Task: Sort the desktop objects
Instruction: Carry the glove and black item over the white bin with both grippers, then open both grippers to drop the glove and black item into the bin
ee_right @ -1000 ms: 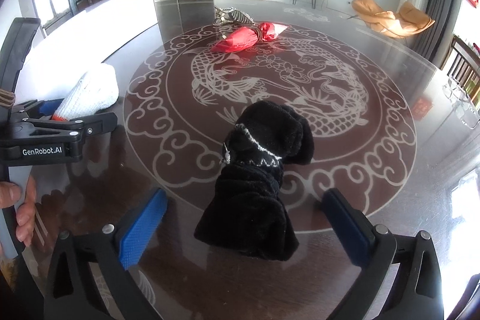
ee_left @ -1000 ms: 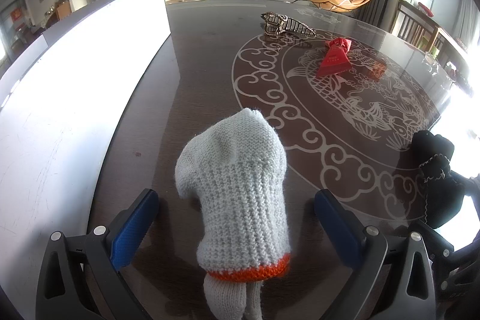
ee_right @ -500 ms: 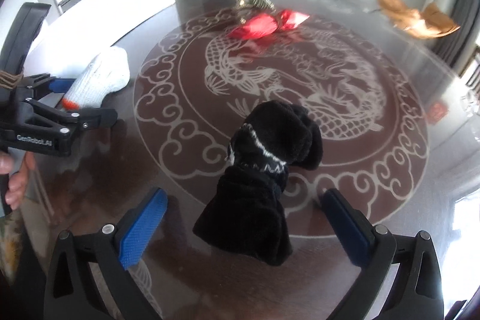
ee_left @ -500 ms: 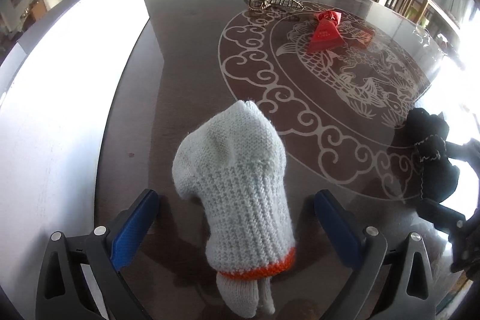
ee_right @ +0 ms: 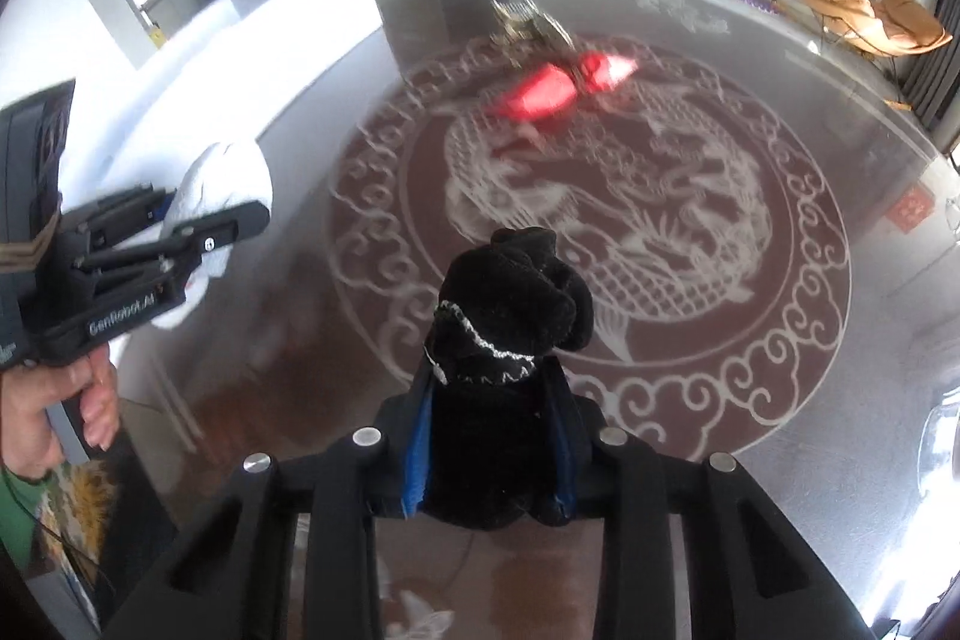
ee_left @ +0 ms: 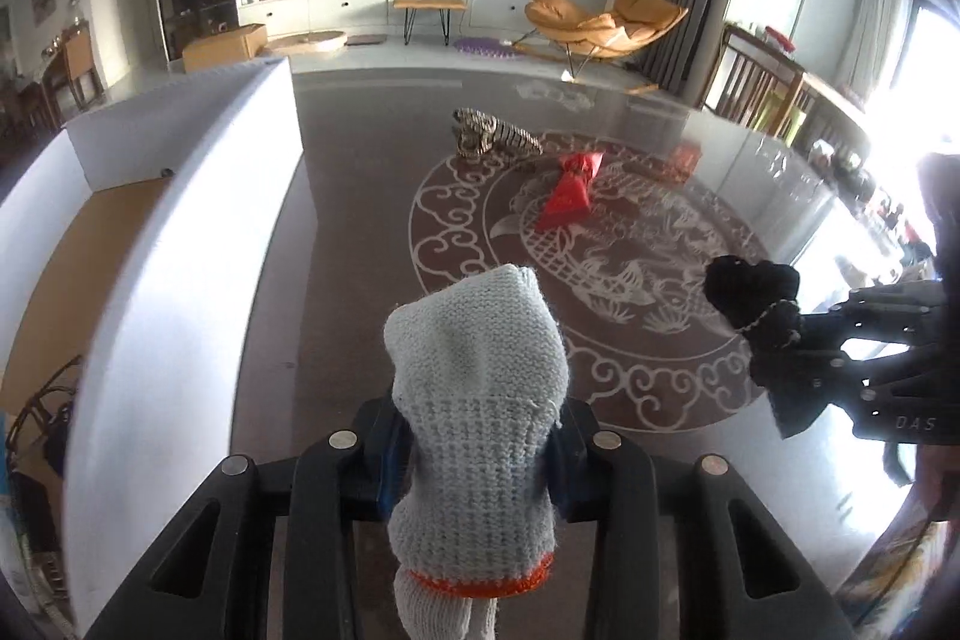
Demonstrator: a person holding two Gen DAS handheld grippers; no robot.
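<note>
Left wrist view: white knit glove (ee_left: 474, 400) between fingers (ee_left: 393, 454) (pinched).

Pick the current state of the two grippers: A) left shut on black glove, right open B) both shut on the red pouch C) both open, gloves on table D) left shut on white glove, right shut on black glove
D: the left gripper has its jaws pressed against the white knit glove, and the right gripper has its jaws clamped on the black glove.
</note>
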